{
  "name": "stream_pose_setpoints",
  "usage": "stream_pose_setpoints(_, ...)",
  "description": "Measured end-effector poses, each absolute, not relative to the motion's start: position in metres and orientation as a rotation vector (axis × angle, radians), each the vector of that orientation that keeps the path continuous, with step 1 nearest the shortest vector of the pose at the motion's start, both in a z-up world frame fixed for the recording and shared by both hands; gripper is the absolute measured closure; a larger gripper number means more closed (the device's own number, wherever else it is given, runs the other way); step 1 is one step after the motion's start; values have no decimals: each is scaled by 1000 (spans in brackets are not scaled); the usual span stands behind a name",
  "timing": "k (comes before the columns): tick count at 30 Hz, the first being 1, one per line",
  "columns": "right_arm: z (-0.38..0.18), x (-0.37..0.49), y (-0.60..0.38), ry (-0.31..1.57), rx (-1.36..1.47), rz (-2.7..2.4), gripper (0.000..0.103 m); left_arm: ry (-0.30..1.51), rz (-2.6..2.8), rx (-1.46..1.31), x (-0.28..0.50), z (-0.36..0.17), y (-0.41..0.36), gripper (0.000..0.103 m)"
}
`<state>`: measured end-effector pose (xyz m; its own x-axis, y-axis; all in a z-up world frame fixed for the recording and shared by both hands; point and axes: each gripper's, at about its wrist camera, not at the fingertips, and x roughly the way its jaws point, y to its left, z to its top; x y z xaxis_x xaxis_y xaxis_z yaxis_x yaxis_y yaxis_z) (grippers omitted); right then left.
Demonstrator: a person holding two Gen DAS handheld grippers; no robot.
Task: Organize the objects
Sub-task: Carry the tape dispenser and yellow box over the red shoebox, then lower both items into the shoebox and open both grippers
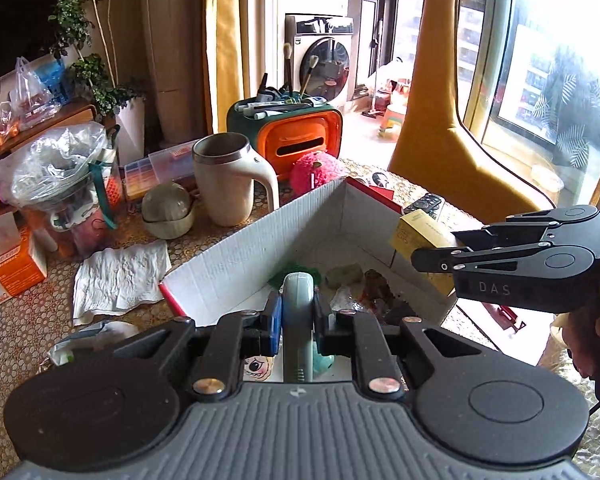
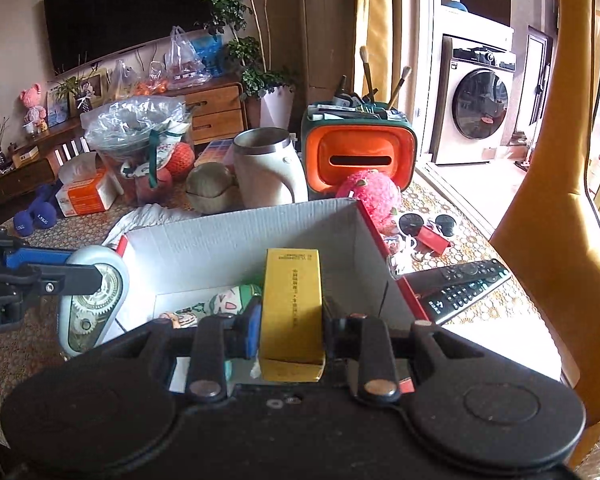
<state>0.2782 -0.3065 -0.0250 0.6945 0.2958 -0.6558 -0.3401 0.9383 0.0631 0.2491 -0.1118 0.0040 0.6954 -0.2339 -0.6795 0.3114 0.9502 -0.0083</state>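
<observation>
Corrugated white cardboard, red on the outside, forms the open box (image 2: 236, 236) at the middle of the table, and both held things hang over it. Down inside lie a green-and-white printed cloth (image 2: 228, 298) and some crumpled clear wrappers (image 1: 356, 300).

Around the box spreads a honeycomb-patterned tablecloth (image 1: 28, 320). At twelve o'clock from the box stands an orange-fronted desk organiser (image 2: 358, 158) stuffed with pens and brushes, a fuzzy pink ball (image 2: 370, 196) before it. At eleven sits a cream mug with a steel rim (image 2: 266, 170); at three, a black remote control (image 2: 460, 286) and round dark sunglasses (image 2: 428, 224). Crumpled white paper (image 1: 120, 276) lies at nine. Farther off are a dark television (image 2: 128, 8), a washing machine (image 2: 480, 104) and a mustard yellow chair (image 2: 556, 208).

Coming in from nine o'clock, level, the left gripper (image 1: 296, 316) is clamped on a pale blue oval gadget with visible gears (image 2: 92, 300), held at the box's left rim. From three o'clock the right gripper (image 2: 290, 328), gripped by a bare hand (image 1: 598, 344), is pinched tight on a yellow rectangular carton (image 2: 292, 304), standing upright above the box's near side.
</observation>
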Motion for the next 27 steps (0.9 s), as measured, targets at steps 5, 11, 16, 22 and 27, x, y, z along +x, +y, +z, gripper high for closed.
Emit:
stream_pose_setpoints(5, -40, 289, -307, 744, -74, 362, 75, 794, -299, 128, 270, -18, -128, 88)
stream_pose_setpoints(11, -62, 305, -304, 784, -76, 383, 75, 873, -271, 136, 296, -49, -136, 88)
stream_pose_setpoints(16, -80, 315, -301, 813, -67, 399, 75, 934, -246, 137, 313, -72, -139, 88)
stream_pose_setpoints(22, -93, 320, -293, 829, -108, 408, 75, 981, -235, 155, 324, -90, -143, 88)
stream_pose_setpoints(27, -102, 323, -291, 857, -127, 415, 74, 1006, -235, 173, 327, -98, -147, 88)
